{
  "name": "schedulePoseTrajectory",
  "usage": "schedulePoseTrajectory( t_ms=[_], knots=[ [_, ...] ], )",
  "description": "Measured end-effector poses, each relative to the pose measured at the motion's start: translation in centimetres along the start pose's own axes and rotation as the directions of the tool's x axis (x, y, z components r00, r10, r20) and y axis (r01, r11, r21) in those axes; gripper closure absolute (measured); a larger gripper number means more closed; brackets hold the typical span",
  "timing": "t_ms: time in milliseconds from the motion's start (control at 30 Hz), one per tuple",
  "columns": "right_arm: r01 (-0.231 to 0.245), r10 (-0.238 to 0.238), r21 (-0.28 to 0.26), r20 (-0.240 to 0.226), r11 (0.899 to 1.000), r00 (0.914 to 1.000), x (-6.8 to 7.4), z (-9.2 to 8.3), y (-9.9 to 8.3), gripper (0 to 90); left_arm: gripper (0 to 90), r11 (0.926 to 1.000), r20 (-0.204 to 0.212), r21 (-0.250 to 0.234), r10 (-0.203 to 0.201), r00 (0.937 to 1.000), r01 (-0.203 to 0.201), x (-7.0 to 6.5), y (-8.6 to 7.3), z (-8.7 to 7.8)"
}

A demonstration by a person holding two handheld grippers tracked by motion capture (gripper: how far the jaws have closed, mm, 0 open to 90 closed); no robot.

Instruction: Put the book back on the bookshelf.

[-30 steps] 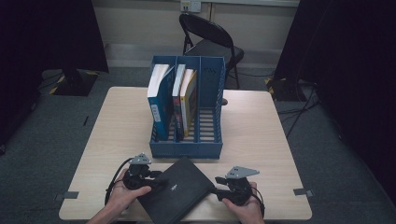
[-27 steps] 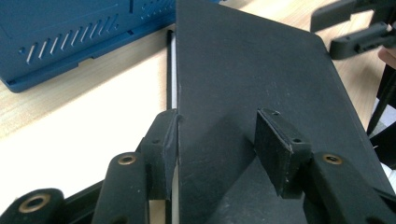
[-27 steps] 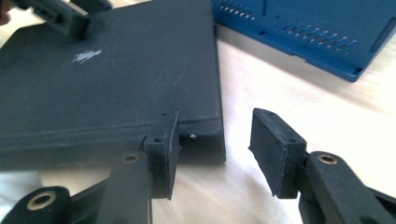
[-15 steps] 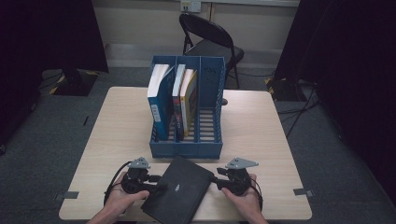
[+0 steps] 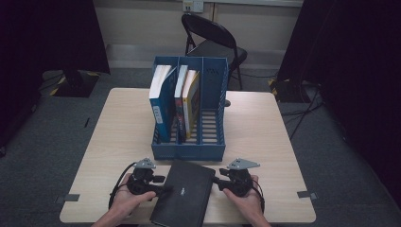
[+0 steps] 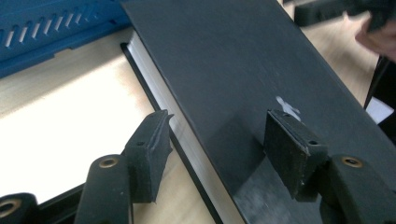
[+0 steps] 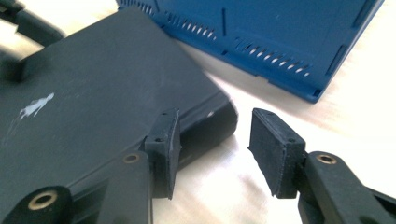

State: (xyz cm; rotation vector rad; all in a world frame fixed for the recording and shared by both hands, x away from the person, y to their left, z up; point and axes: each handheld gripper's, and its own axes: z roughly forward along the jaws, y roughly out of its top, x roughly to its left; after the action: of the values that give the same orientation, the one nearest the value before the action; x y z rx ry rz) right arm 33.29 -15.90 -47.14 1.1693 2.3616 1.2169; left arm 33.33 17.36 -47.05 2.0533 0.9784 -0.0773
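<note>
Black book [image 5: 183, 193] lay flat before the blue file rack [image 5: 189, 146]. Left gripper [image 6: 215, 149] gaped astride its page edge, unclamped; right gripper [image 7: 212, 149] gaped at its spine corner, probably to lift.

My high camera looks down on the whole table [image 5: 265, 123] from my side. My two gripper cameras sit very close, facing inward, and both see the black book [image 6: 261, 60] and blue rack [image 7: 289, 32]

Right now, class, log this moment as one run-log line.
left gripper: open, straddling page edge of black book | right gripper: open, at book's spine corner | book: flat on table | file rack: right slot empty
</note>
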Motion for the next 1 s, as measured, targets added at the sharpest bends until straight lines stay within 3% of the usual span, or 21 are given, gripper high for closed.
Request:
schedulePoseTrajectory(
  t_ms=[100,267,467,800,1000],
  knots=[
    [-0.005,0.005,0.001,-0.003,1.000,1.0000,0.0,0.0,0.0,53.1,47.7,1.0000,0.029,-0.005,0.000,0.9996,0.001,0.1,0.1,0.2],
    [-0.010,0.010,0.000,0.012,1.000,0.9999,-0.2,0.4,0.3,54.5,46.6,1.0000,0.013,0.004,0.003,0.9999,-0.003,-0.3,0.2,-0.1],
    [0.009,-0.009,0.000,0.045,1.000,0.9989,-0.4,1.7,1.1,58.1,46.0,0.9993,0.049,0.036,0.013,0.9987,-0.015,-0.4,-0.4,-0.7],
    [0.025,-0.024,-0.006,0.080,1.000,0.9965,-0.2,3.5,2.4,61.6,47.9,0.9995,0.053,0.025,-0.023,0.9983,0.021,0.0,-0.7,-1.2],
    [0.013,-0.013,0.000,0.074,1.000,0.9971,-0.1,3.4,2.3,63.8,49.4,0.9992,0.051,0.021,-0.036,0.9981,0.035,0.1,-0.5,-1.0]
  ],
)
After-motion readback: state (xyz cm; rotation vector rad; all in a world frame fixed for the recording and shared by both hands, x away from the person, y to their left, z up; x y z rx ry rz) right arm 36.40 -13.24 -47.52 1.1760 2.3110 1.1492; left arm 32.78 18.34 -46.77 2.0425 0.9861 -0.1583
